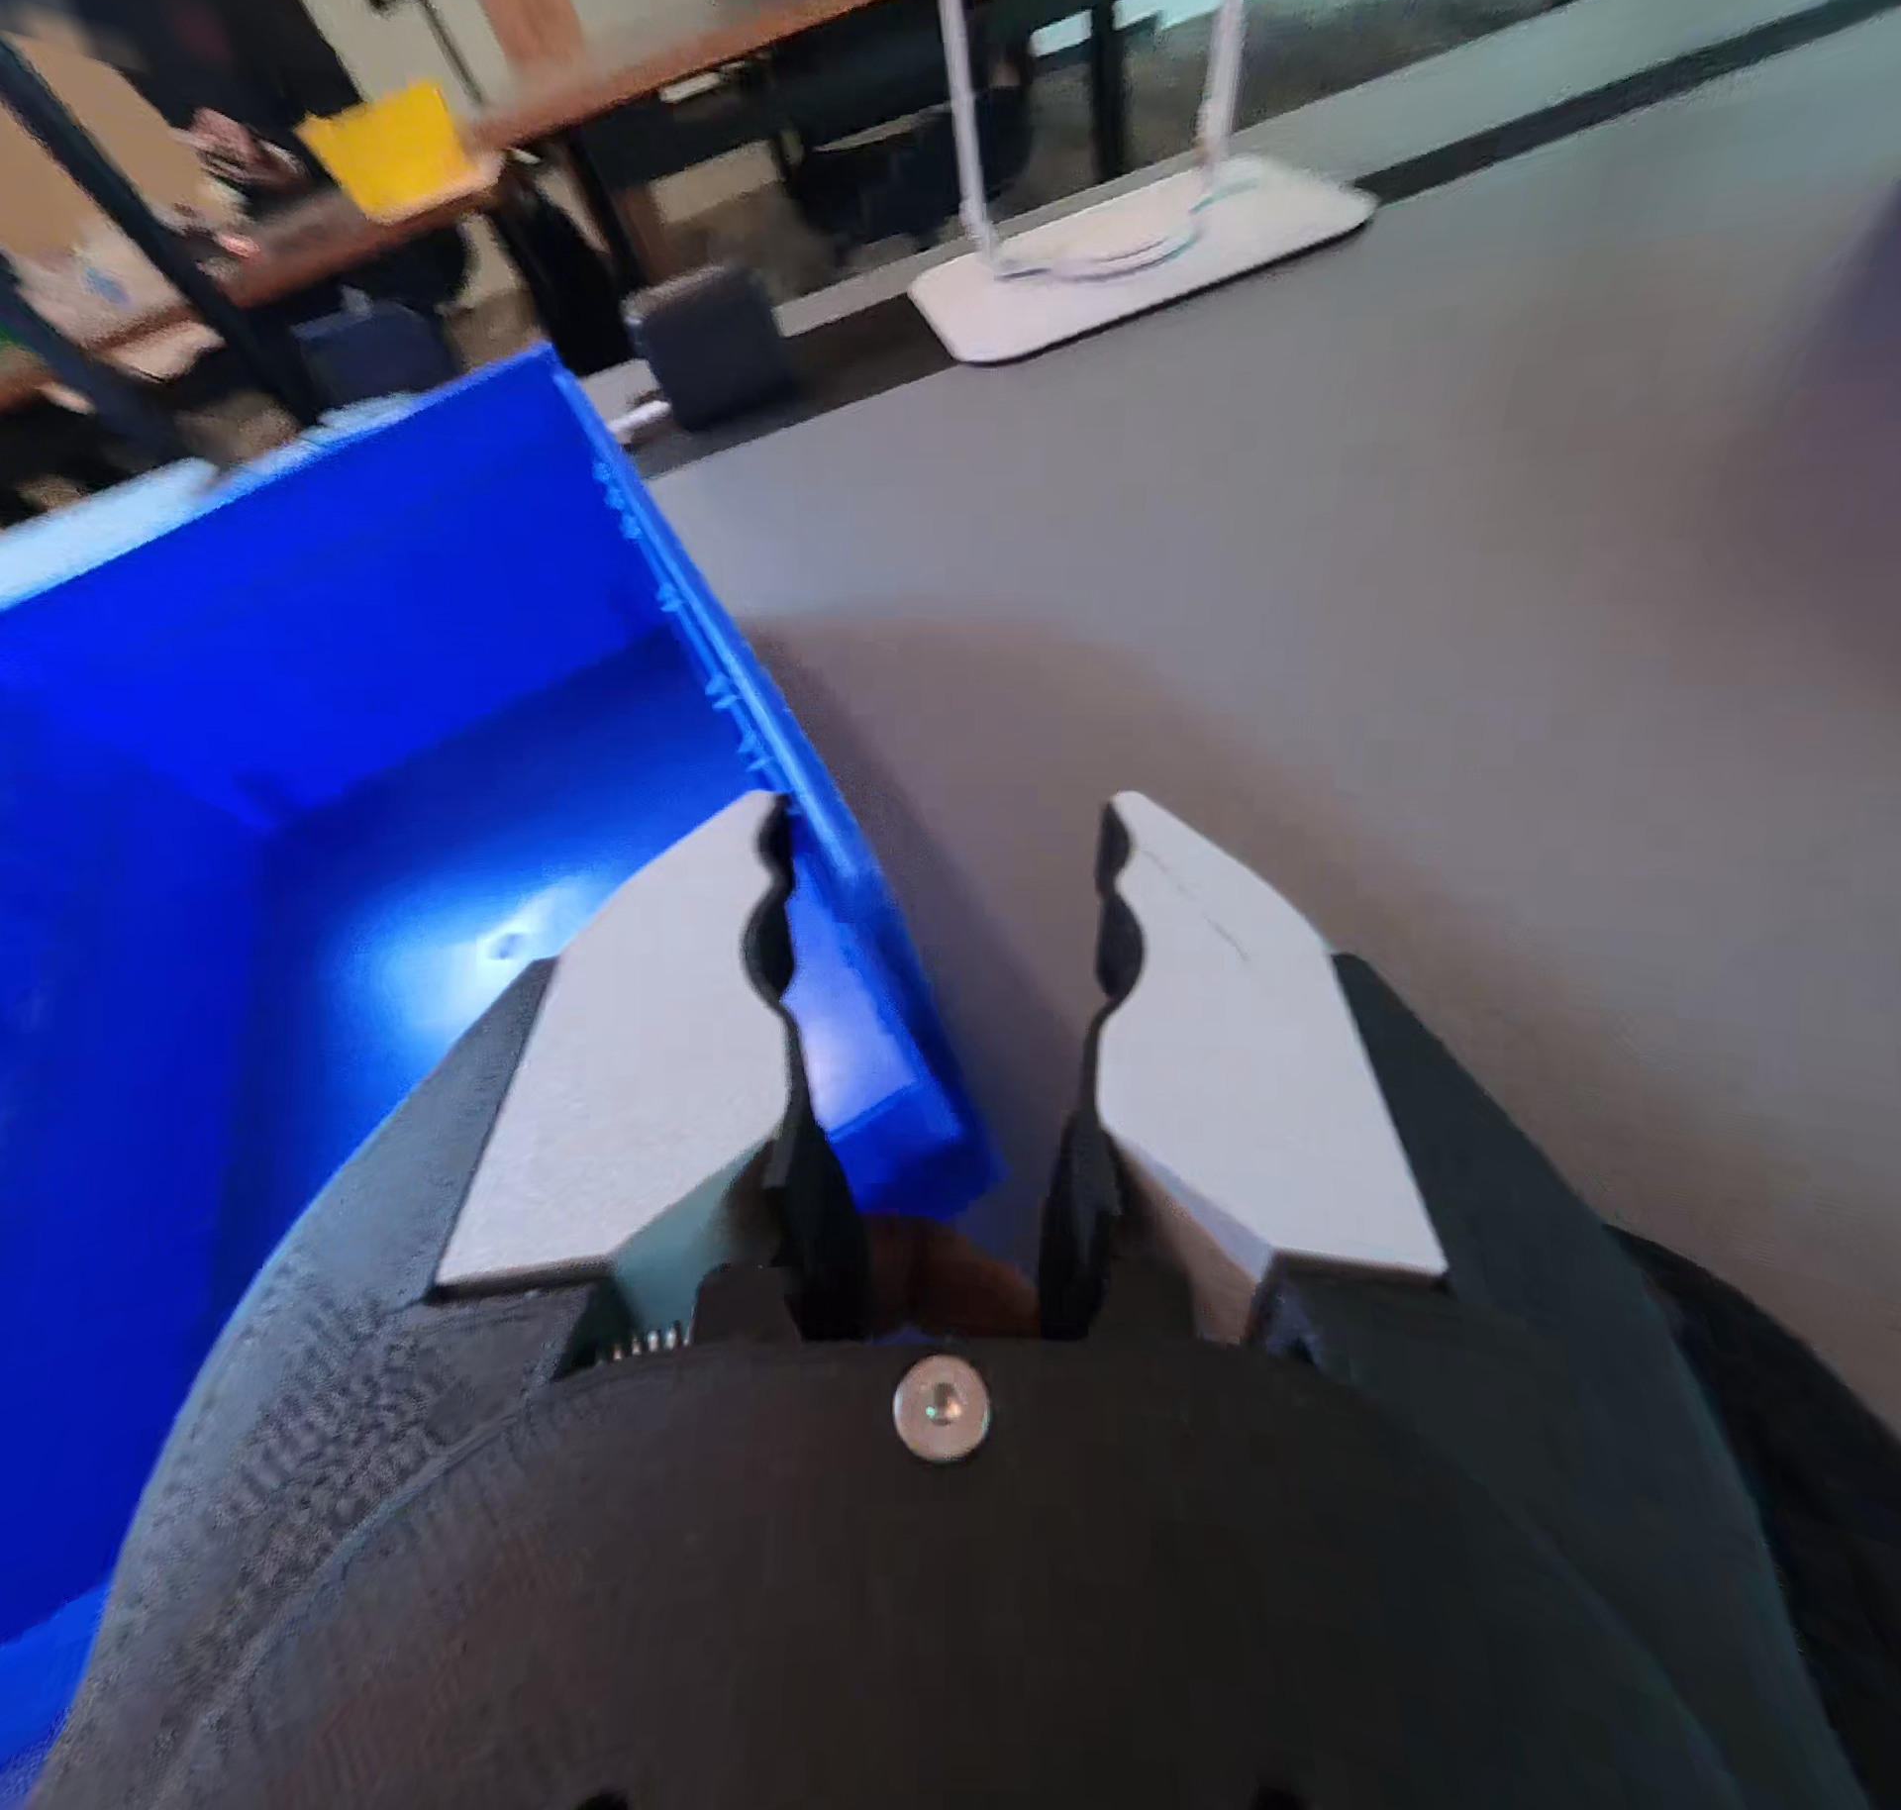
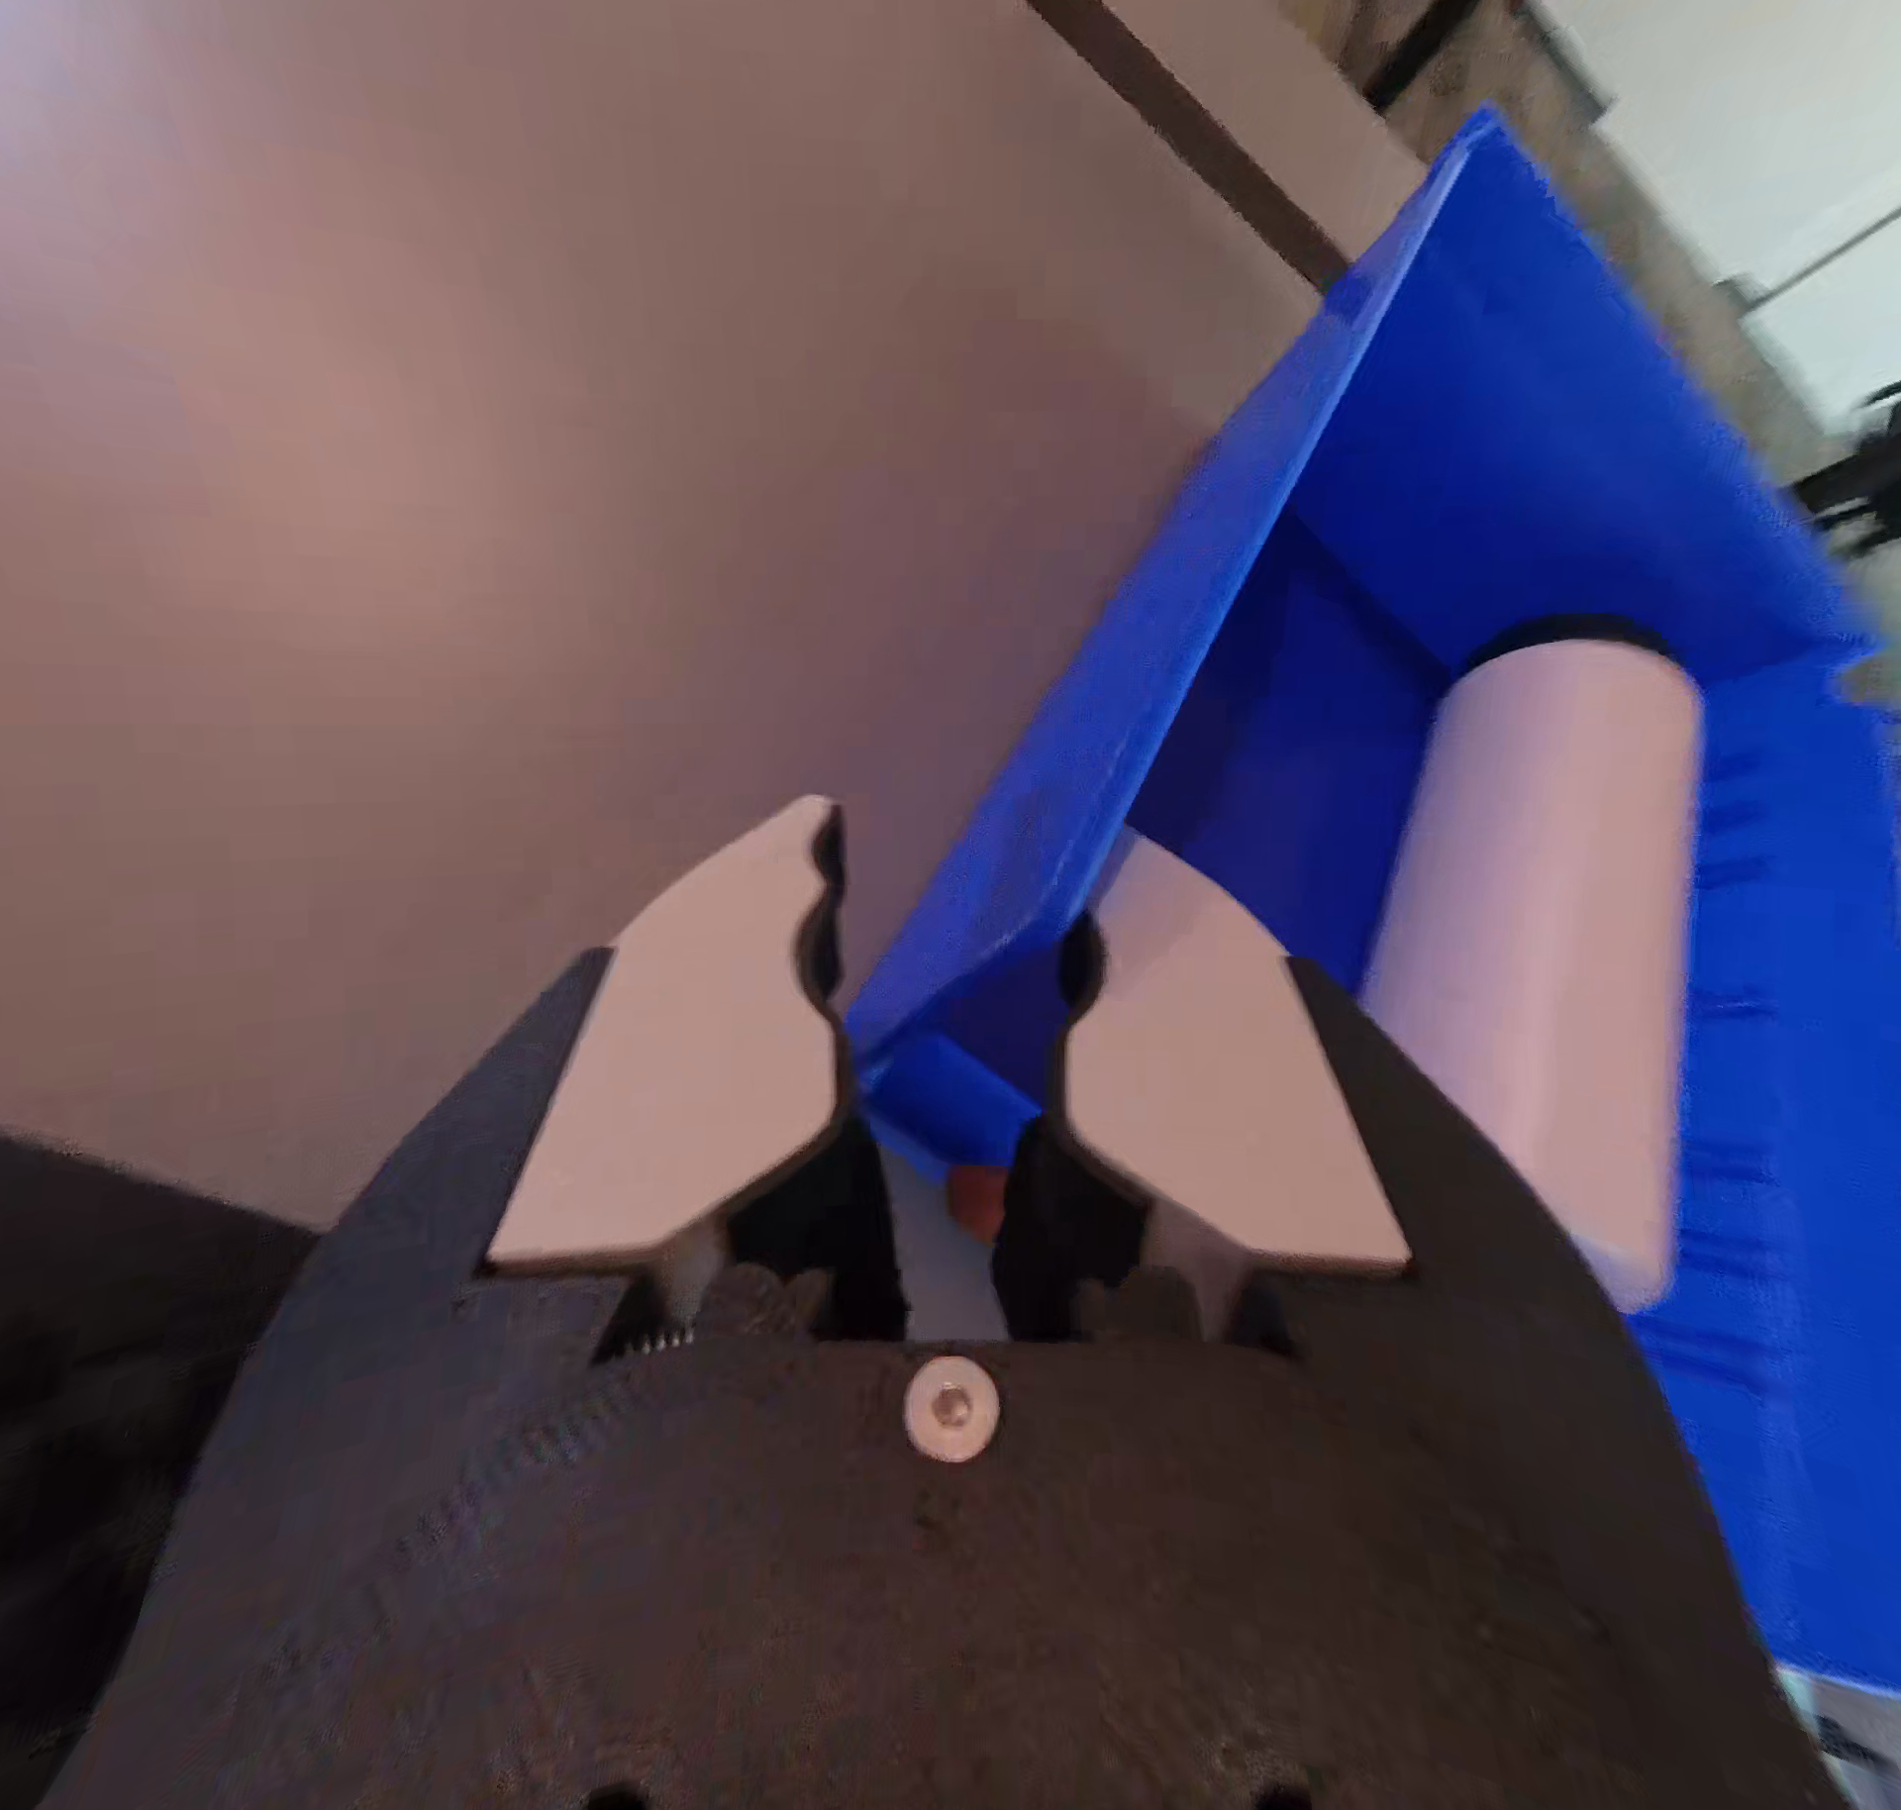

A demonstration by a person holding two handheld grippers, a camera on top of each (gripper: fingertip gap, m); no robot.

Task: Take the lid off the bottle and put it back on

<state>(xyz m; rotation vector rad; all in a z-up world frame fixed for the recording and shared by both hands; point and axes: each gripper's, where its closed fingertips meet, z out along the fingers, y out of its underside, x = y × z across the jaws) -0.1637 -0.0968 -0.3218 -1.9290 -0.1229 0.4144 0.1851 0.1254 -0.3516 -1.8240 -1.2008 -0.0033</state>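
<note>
Left wrist view: my left gripper (image 1: 941,814) has its fingers parted and empty, grey tabletop (image 1: 1337,629) clear at right, blue plastic bin (image 1: 309,680) at left. My right gripper (image 2: 962,835) likewise gapes empty at the bin's corner; the pale cylindrical bottle (image 2: 1543,938) lies inside, right of frame.

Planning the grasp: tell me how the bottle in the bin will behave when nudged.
The bottle lies on its side in the bin, so it may roll. Its smooth, round wall looks slippery. Its weight cannot be judged.
</note>
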